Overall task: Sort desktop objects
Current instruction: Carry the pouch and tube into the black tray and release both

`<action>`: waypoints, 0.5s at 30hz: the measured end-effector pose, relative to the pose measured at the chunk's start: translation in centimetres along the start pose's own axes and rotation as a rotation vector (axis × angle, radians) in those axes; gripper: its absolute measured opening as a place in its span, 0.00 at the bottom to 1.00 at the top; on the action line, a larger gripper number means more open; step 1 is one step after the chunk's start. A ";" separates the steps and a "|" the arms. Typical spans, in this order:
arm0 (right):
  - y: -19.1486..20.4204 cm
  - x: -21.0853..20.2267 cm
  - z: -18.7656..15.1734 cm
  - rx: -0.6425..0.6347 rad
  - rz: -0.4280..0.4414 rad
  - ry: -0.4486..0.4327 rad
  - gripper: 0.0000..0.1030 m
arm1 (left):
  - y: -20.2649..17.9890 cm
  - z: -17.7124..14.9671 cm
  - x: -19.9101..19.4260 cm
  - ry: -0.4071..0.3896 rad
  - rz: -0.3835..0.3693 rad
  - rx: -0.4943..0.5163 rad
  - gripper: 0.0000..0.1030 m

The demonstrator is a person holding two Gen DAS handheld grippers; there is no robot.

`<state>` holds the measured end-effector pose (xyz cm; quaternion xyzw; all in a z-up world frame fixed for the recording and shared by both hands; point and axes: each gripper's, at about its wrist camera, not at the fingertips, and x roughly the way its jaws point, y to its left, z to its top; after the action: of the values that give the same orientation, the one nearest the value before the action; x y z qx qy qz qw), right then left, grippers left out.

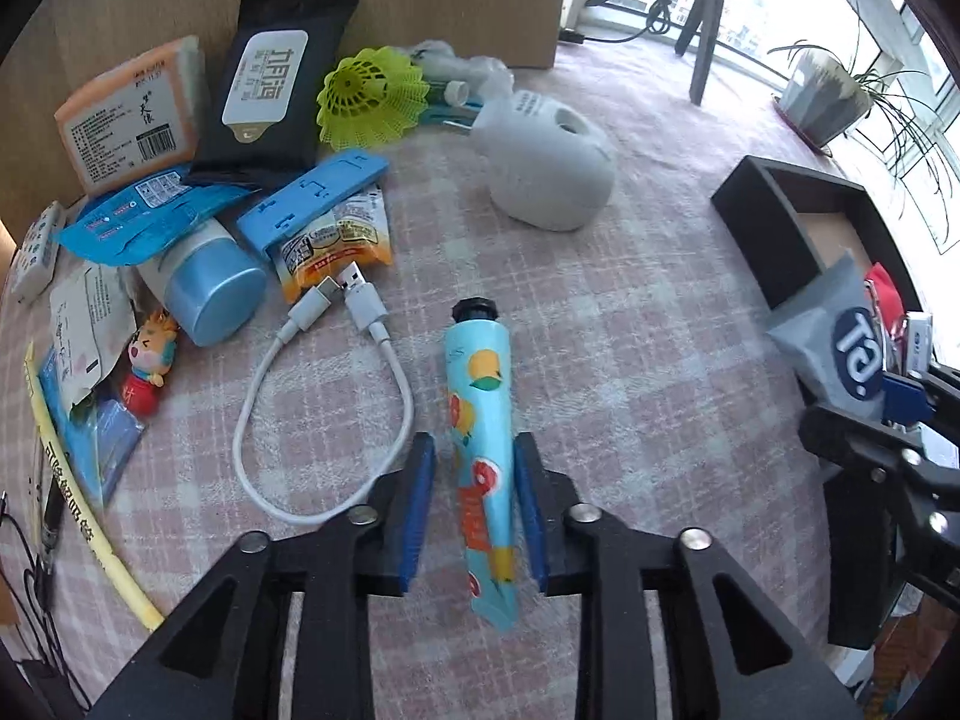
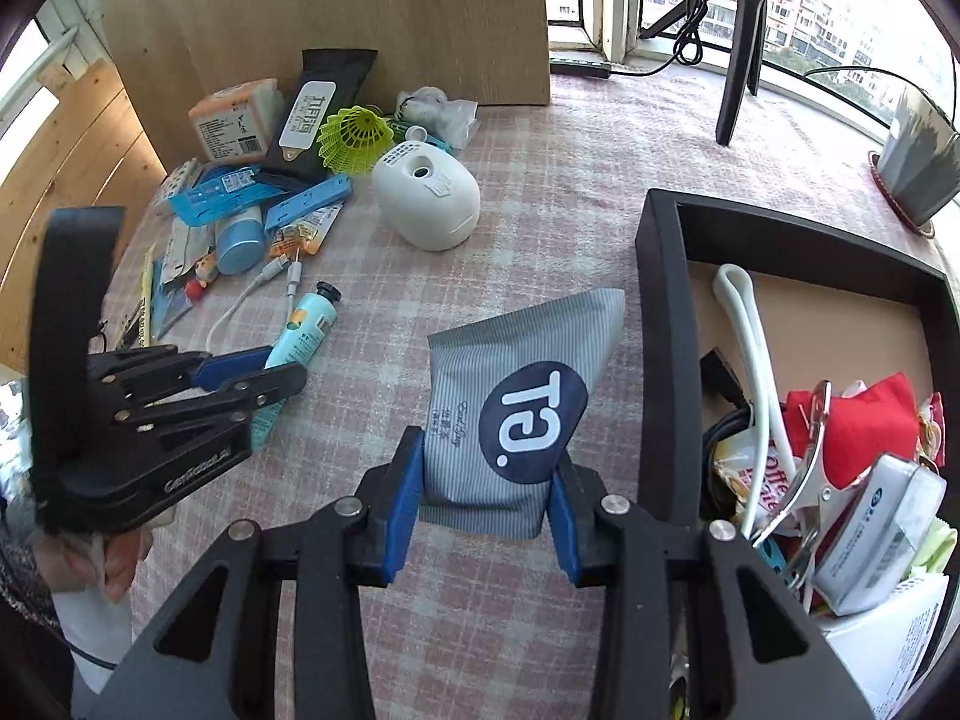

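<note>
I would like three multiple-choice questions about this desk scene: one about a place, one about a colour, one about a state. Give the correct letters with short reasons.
1. Where is the black tray relative to the grey tea pouch?
A. Left of it
B. Right of it
C. Under it

2. What colour is the shuttlecock?
A. Yellow-green
B. Red
C. White

3. What is between the fingers of the left tool?
A. White cable
B. Nothing
C. Patterned blue tube

Answers:
1 B: in the right wrist view the tray's wall stands to the pouch's right.
2 A: its skirt is bright yellow-green.
3 C: the patterned blue tube lies between the blue pads.
</note>
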<state>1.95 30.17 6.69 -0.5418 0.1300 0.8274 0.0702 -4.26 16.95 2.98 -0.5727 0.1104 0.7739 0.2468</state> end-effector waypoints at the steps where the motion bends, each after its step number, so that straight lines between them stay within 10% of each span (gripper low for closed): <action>1: -0.2 -0.3 -0.1 0.001 0.004 -0.001 0.36 | 0.2 0.1 0.2 -0.003 -0.008 -0.012 0.28; 15: -1.2 -0.6 0.0 0.042 -0.007 -0.005 0.36 | 1.2 0.8 -0.8 -0.055 -0.029 -0.068 0.18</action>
<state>2.46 31.32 7.13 -0.5385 0.1451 0.8257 0.0847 -5.39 16.09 3.85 -0.5609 0.0691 0.7889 0.2413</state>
